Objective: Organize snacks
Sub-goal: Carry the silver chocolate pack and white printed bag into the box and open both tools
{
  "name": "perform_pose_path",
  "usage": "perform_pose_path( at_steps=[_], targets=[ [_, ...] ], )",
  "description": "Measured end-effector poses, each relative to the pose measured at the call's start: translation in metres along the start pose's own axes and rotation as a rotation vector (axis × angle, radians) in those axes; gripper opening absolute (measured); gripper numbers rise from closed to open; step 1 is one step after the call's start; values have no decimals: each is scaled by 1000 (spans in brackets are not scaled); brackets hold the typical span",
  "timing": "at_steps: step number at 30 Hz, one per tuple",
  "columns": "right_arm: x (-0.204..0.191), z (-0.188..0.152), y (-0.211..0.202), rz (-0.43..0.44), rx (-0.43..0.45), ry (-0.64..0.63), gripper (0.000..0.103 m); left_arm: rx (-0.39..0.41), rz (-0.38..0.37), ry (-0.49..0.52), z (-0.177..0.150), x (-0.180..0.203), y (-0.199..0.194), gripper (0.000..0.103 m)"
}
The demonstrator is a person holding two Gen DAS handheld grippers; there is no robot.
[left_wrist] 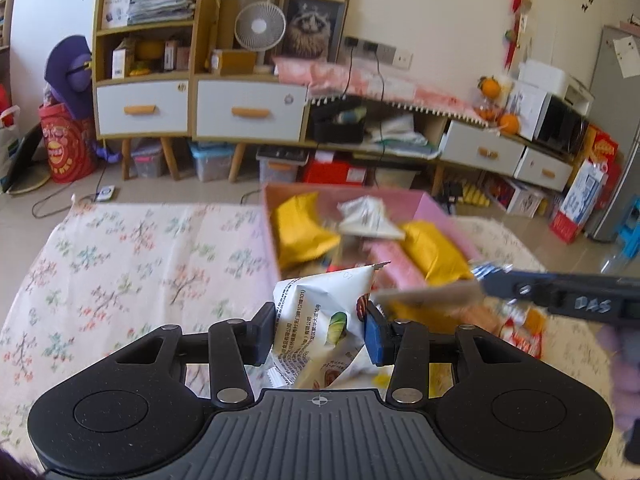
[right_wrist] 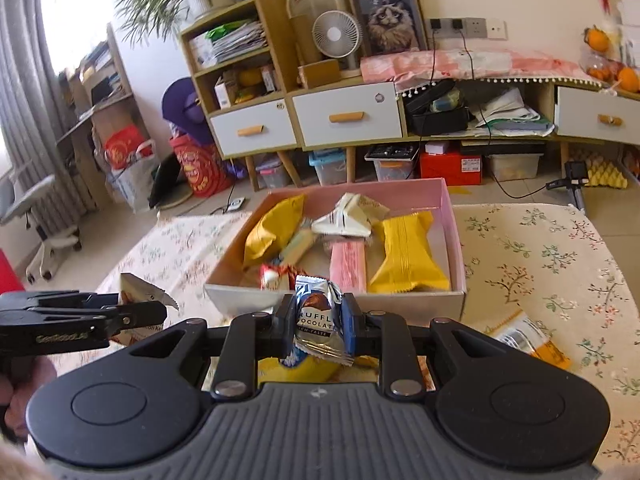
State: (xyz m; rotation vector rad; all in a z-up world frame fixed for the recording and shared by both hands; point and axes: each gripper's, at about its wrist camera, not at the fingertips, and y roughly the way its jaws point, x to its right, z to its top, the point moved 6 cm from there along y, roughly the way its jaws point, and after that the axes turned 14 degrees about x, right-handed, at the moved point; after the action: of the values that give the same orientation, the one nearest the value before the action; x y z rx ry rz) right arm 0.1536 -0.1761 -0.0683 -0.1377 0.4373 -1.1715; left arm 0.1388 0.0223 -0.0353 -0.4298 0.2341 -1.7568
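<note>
Left gripper (left_wrist: 320,330) clamps white packet (left_wrist: 320,320); right gripper (right_wrist: 318,322) clamps chocolate (right_wrist: 318,320) at box (right_wrist: 456,236) edge.

Readable text, two spots
"RUFFLE CHOCOLATE" on chocolate wrapper (right_wrist: 318,320), lower centre; "DAS" handwritten on right tool (left_wrist: 592,304), right edge.

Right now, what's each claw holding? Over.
Left gripper shut on white packet. Right gripper shut on truffle. Box ahead, nothing blocking.

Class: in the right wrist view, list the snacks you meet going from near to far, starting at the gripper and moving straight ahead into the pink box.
Truffle chocolate packet in the right gripper → pink wafer pack → white folded packet → far wall of the pink box.
</note>
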Motion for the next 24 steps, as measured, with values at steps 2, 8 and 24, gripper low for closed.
perform_pose_path(
  at_steps=[2,8,24],
  targets=[
    [2,2,5,-7,4,29,21,9,-1,5,4,8,8,42],
    [7,6,23,-42,26,96,21,12,21,14,8,22,41,42],
    [16,6,51,-82,41,140,23,23,44,63,11,27,94,42]
  ],
)
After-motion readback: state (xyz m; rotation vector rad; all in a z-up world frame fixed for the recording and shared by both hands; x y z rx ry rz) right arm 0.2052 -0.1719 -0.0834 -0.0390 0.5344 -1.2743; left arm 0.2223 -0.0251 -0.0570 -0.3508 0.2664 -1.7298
